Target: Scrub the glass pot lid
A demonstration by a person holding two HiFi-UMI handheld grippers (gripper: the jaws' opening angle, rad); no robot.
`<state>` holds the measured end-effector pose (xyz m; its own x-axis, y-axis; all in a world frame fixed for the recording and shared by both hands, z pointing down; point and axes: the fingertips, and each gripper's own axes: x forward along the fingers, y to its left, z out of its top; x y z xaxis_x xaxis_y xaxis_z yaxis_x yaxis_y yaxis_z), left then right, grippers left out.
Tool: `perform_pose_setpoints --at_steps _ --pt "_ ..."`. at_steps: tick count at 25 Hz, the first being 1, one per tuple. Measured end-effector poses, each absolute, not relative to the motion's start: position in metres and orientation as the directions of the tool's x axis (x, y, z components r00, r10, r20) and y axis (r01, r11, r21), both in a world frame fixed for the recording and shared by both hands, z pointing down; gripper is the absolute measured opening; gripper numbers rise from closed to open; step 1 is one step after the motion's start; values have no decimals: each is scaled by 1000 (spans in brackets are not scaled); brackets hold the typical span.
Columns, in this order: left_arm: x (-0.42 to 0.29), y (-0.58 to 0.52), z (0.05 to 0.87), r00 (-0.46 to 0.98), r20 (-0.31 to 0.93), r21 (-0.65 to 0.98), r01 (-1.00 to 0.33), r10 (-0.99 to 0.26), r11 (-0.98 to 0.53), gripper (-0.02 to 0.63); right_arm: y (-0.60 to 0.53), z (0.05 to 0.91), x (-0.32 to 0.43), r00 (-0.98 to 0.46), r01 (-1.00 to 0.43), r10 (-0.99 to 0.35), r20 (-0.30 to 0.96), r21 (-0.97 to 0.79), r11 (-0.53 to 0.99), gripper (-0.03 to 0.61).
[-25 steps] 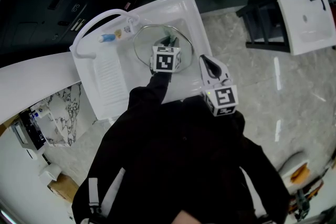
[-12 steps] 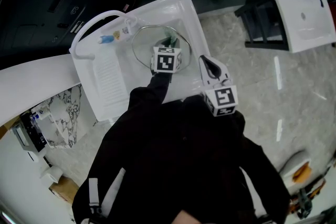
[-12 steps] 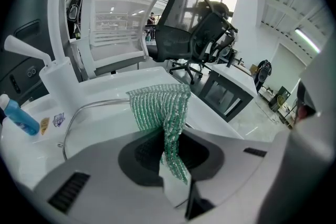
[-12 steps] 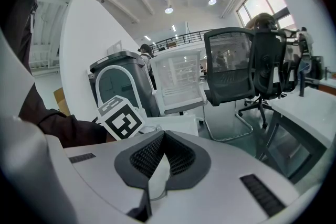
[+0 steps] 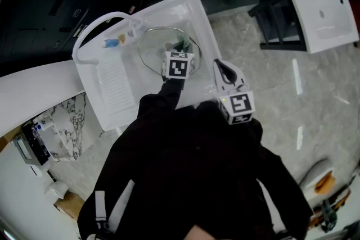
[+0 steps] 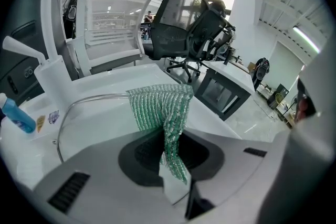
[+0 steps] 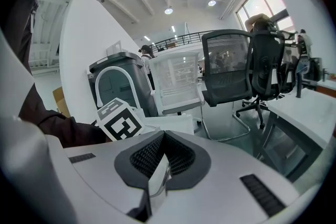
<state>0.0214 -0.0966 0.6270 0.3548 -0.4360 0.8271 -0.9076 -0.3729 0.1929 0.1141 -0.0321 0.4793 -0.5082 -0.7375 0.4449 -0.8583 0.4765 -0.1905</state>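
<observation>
The glass pot lid [image 5: 154, 46] lies in the basin of a white sink [image 5: 200, 8]; its metal rim [image 6: 79, 104] curves across the left gripper view. My left gripper [image 5: 182, 51] hangs over the lid's right part, shut on a green mesh scrub cloth [image 6: 160, 107] that sticks up out of the jaws. Whether the cloth touches the glass is hidden. My right gripper [image 5: 220, 67] is off the sink's right edge, apart from the lid. Its jaws [image 7: 157, 176] stand shut with nothing between them.
A white arched faucet [image 5: 93, 25] and a small blue bottle [image 5: 111, 42] stand at the sink's back left, and a ribbed drainboard [image 5: 115, 87] is on its left. An office chair [image 6: 191, 23] stands beyond the sink. A white table [image 5: 320, 14] is at far right, over marble floor [image 5: 292, 98].
The head view has drifted a little, so the sink sits slightly further left. Both grippers keep their places; the left one still holds the cloth over the lid.
</observation>
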Motion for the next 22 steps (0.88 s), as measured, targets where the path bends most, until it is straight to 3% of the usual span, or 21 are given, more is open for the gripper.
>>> perform_pose_setpoints --at_steps 22 --pt "48 -76 635 374 836 217 -898 -402 -384 63 -16 481 133 -494 -865 -740 458 -174 470 2"
